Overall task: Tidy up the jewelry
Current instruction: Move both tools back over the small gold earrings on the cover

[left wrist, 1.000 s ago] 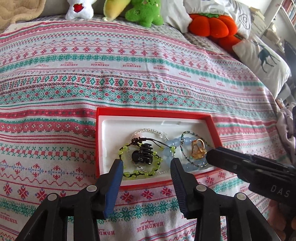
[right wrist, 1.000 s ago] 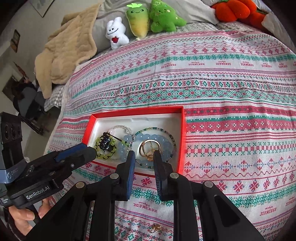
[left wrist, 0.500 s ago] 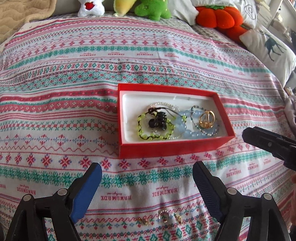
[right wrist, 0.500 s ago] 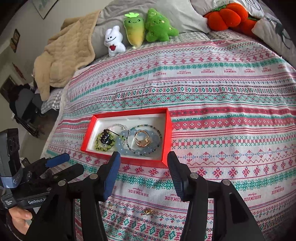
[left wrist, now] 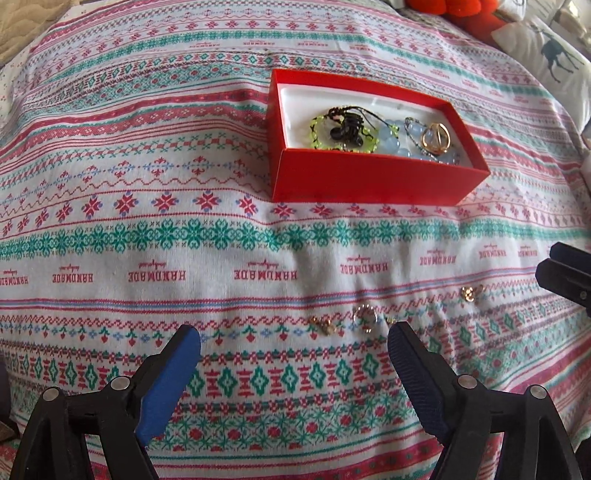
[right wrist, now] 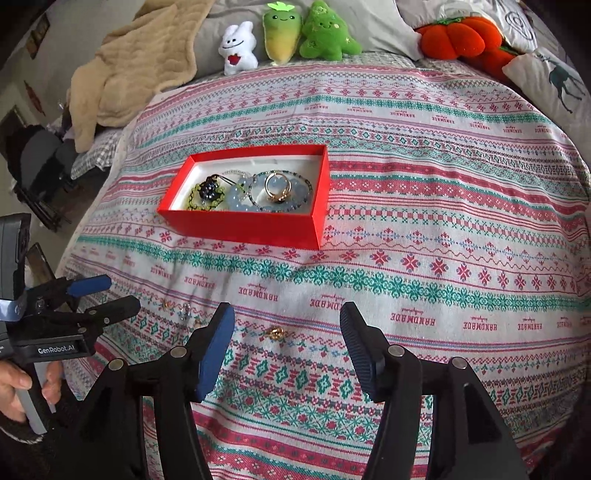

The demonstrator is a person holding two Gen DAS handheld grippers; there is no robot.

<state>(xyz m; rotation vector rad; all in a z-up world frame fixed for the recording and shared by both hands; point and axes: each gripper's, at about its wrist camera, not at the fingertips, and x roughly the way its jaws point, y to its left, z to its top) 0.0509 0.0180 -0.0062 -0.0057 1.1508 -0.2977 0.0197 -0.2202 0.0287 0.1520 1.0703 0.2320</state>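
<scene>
Red cardboard box (right wrist: 243, 225), white-lined, lidless, set on patterned bedspread (right wrist: 443, 229). Inside: yellow-green beaded bracelet (right wrist: 195, 199) with black clip (right wrist: 209, 189) on top, toward the left end; pale blue bead bracelet (right wrist: 240, 201) beside it; dark thin beaded strand (right wrist: 258, 182) looped round gold rings (right wrist: 277, 186) toward the right end. Loose on bedspread, nearer than box and well apart from it: small gold ring (right wrist: 275, 333), small gold earring (left wrist: 324, 325), hoop-shaped piece (left wrist: 365, 316).

Left gripper (left wrist: 293, 338): jaws spread wide, nothing between them, nothing held; hoop-shaped piece and earring just ahead of blue pads. Grasped by hand (right wrist: 18, 384) at lower left of right wrist view.

Right gripper (right wrist: 287, 323): jaws opening, nothing gripped; small gold ring lying on cloth between fingertips, untouched.

Background: plush toys (right wrist: 291, 35), beige blanket (right wrist: 133, 70), orange pumpkin cushion (right wrist: 454, 37).
</scene>
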